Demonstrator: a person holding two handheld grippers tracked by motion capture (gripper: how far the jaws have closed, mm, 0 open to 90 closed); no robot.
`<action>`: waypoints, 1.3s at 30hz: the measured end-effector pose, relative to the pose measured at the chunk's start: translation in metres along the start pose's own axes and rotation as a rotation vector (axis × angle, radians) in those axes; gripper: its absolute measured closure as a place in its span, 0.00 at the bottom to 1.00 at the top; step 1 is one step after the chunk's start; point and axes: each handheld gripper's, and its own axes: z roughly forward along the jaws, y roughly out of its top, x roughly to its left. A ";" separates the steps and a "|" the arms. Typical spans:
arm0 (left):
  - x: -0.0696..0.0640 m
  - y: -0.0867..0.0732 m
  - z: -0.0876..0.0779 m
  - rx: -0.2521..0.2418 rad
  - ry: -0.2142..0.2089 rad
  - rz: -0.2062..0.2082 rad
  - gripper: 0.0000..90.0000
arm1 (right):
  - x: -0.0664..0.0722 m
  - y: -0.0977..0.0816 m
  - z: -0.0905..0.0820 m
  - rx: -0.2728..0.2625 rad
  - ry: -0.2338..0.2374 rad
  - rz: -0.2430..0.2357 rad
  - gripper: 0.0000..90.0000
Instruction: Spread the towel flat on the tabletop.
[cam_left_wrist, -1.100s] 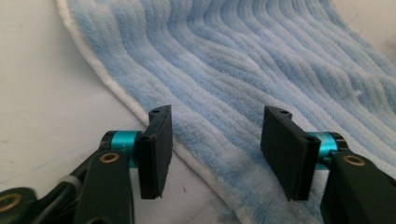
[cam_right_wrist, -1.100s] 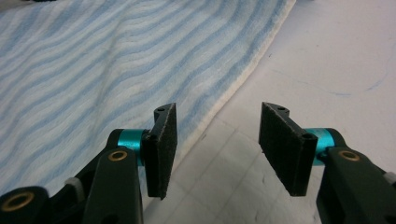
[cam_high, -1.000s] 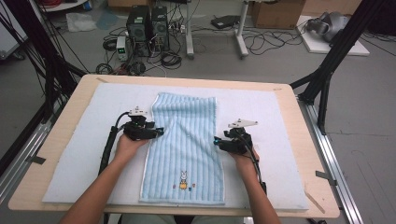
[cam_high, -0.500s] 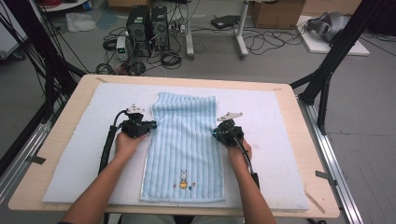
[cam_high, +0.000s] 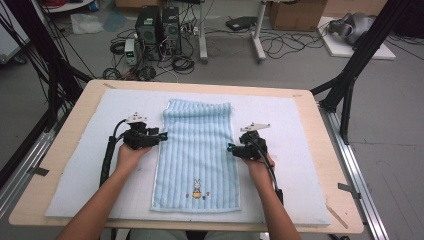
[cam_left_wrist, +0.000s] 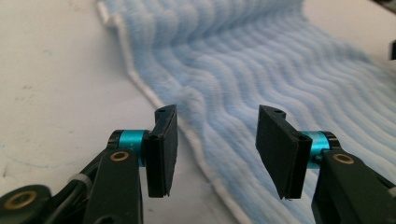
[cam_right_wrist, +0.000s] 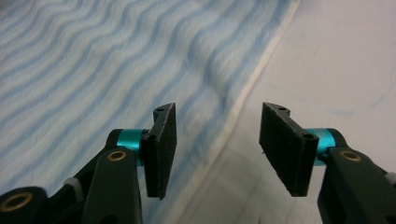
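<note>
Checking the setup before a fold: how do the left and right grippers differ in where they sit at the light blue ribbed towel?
The left gripper sits at the light blue ribbed towel's left edge, farther up the white mat; the right gripper sits at its right edge, nearer the person. Both have just been opening and stand open, empty, over the hem.

A striped blue towel (cam_high: 196, 152) lies flat on the white mat (cam_high: 300, 150), a tool at each long edge.
</note>
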 end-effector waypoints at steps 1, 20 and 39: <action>-0.001 0.000 -0.004 -0.006 -0.014 0.008 0.51 | 0.000 -0.002 -0.002 0.004 0.011 0.001 0.48; -0.041 -0.050 -0.054 0.021 -0.100 0.036 0.56 | 0.031 -0.057 -0.051 -0.031 0.129 -0.043 0.64; -0.084 -0.065 -0.058 0.153 -0.158 0.246 0.97 | 0.058 -0.072 -0.063 0.039 0.132 -0.091 0.96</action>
